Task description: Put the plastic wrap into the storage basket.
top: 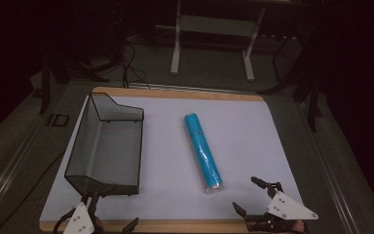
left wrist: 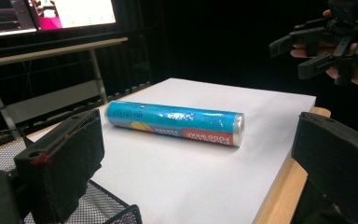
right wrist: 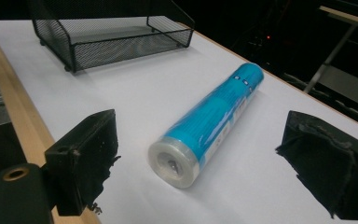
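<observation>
A blue roll of food wrap (top: 203,151) lies on the white sheet, its clear-capped end toward the near edge. Left of it stands a black wire-mesh tray (top: 107,146). My left gripper (top: 112,209) is at the near edge just in front of the tray, open. My right gripper (top: 246,194) hovers at the near right, open, a short way right of the roll's near end. In the left gripper view the roll (left wrist: 172,121) lies crosswise beyond the open gripper (left wrist: 198,149). In the right gripper view the roll (right wrist: 214,116) points end-on between the wide-apart jaws of the gripper (right wrist: 200,154), untouched.
The white sheet (top: 253,131) covers a wooden board (top: 175,92) whose edge shows at front and back. A desk frame (top: 214,29) and cables stand on the floor beyond. Lit monitors (left wrist: 74,11) sit on a side desk. The tray (right wrist: 112,46) holds nothing visible.
</observation>
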A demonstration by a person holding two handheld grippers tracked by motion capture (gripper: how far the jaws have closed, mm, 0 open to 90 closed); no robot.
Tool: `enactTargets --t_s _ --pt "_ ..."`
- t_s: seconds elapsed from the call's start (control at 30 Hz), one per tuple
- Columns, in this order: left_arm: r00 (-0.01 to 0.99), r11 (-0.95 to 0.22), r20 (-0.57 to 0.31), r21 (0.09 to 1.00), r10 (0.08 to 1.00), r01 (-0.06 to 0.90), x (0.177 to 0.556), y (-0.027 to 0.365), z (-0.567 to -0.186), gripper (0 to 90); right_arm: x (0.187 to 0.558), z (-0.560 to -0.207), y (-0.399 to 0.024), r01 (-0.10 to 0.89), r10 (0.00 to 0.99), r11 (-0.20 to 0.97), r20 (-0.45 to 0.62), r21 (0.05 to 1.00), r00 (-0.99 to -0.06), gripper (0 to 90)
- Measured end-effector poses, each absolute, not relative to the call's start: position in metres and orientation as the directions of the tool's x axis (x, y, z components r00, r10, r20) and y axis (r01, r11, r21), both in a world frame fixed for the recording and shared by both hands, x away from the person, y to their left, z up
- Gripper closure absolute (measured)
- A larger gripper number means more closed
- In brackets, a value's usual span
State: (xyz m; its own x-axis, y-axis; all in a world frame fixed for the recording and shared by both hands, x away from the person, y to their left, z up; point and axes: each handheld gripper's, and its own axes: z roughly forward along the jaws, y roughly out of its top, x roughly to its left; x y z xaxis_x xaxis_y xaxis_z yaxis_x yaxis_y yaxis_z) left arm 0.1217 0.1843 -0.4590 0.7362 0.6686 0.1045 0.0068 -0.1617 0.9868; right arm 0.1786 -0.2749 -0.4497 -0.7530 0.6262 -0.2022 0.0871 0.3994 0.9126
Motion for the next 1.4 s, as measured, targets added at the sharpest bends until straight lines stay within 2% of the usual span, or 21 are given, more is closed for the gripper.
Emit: enactTargets --t_s 0.17,0.27,0.57,0.8,1.07,1.4 --pt "0.738 -0.160 0.105 0.987 0.666 0.005 0.122 0.184 -0.459 3.3 0.178 -0.449 -0.274 0.083 0.627 0.398 -0.205 0.913 -0.752 11.2" --pt "0.739 -0.160 0.107 0.987 0.666 0.002 0.121 0.184 -0.459 3.3 0.177 -0.446 -0.272 0.104 0.610 0.387 -0.170 0.916 -0.774 11.1" --pt "0.744 -0.163 0.112 0.987 0.659 -0.005 0.120 0.183 -0.459 3.3 0.170 -0.436 -0.261 0.051 0.578 0.428 -0.230 0.902 -0.783 11.1" --pt "0.746 -0.157 0.113 0.988 0.656 -0.012 0.118 0.183 -0.458 3.3 0.174 -0.426 -0.250 0.055 0.572 0.461 -0.249 0.886 -0.782 11.2" --pt "0.759 -0.150 0.086 0.989 0.645 0.016 0.118 0.183 -0.458 3.3 0.192 -0.413 -0.242 0.072 0.573 0.432 -0.212 0.899 -0.791 11.3" --pt "0.757 -0.154 0.098 0.988 0.646 0.003 0.118 0.182 -0.458 3.3 0.213 -0.399 -0.227 0.056 0.604 0.416 -0.230 0.907 -0.763 11.4"
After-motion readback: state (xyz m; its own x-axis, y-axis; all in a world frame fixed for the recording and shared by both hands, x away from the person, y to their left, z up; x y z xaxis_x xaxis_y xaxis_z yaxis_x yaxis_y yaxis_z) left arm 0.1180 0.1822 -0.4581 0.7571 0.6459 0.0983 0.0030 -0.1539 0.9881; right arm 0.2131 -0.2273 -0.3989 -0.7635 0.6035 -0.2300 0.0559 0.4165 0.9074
